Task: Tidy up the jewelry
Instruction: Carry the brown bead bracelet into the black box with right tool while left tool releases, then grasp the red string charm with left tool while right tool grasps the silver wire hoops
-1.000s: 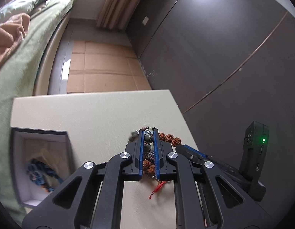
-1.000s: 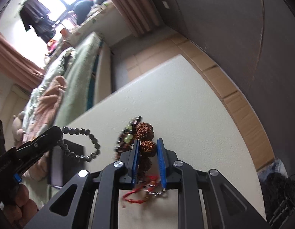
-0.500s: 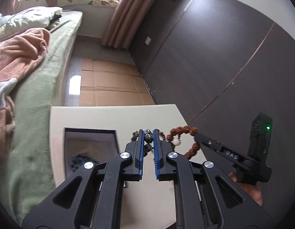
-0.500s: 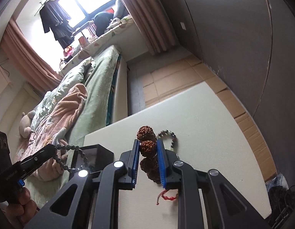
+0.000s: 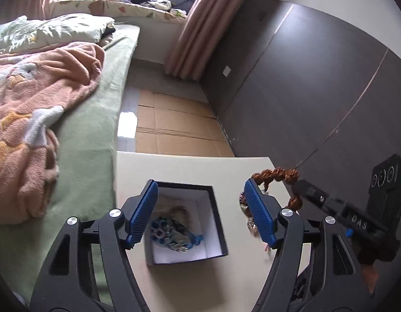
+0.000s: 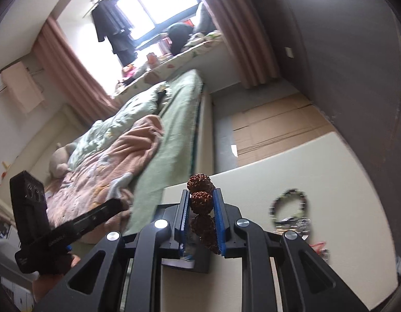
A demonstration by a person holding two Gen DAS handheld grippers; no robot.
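My left gripper point(image 5: 200, 202) is open and empty above an open dark jewelry box point(image 5: 216, 223) with a white lining. Blue jewelry point(image 5: 172, 234) and a dark bead strand lie inside it. My right gripper point(image 6: 200, 205) is shut on a brown seed-bead bracelet point(image 6: 200, 195), held in the air. The bracelet also shows in the left wrist view point(image 5: 278, 175), hanging from the right gripper's tip just right of the box. A beaded bracelet point(image 6: 288, 202) and a metal piece point(image 6: 294, 223) lie on the cream table point(image 6: 330, 182) at the right.
The table point(image 5: 187, 166) stands beside a bed with a green sheet point(image 5: 96, 135) and a pink blanket point(image 5: 31, 104). A dark wall point(image 5: 304, 91) runs along the right. Cardboard point(image 5: 174, 124) covers the floor beyond the table.
My left gripper has opened and let go of the dark bead strand, now over the box. My right gripper has lifted the brown bracelet and moved it left toward the box.
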